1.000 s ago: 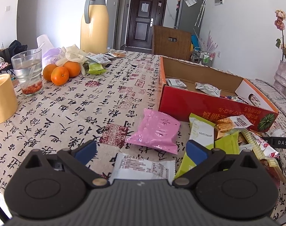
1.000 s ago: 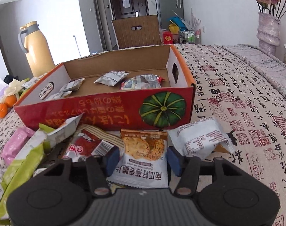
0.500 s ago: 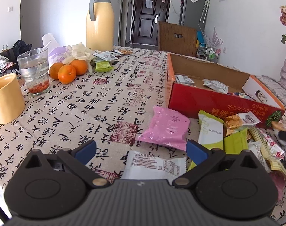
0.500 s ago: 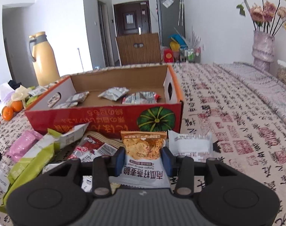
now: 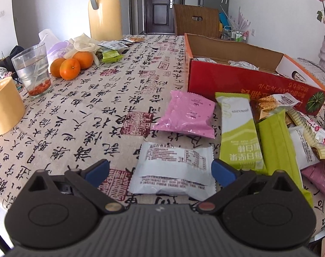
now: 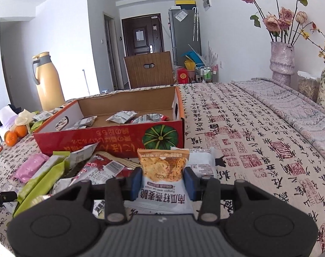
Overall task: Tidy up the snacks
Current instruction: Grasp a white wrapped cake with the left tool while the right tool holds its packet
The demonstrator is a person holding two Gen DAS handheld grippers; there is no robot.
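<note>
The orange snack packet (image 6: 162, 171) is now pinched between the blue pads (image 6: 136, 183) of the right gripper (image 6: 162, 184), and it stands lifted a little above the pile, just in front of the red cardboard box (image 6: 111, 137). A second ago the jaws were still wide on both sides of it and the packet lay flat; since then they closed on it and the camera rose, so the grasp seems finished. I judge the next step is to carry it over the near wall and drop it inside, where some silver packets (image 6: 121, 115) already lie. The left gripper (image 5: 160, 170) stays spread wide, low over the white packet (image 5: 173, 171), with nothing held. Beside it are the pink packet (image 5: 187, 115) and the green bars (image 5: 239, 135), all waiting on the tablecloth (image 5: 87, 111)
</note>
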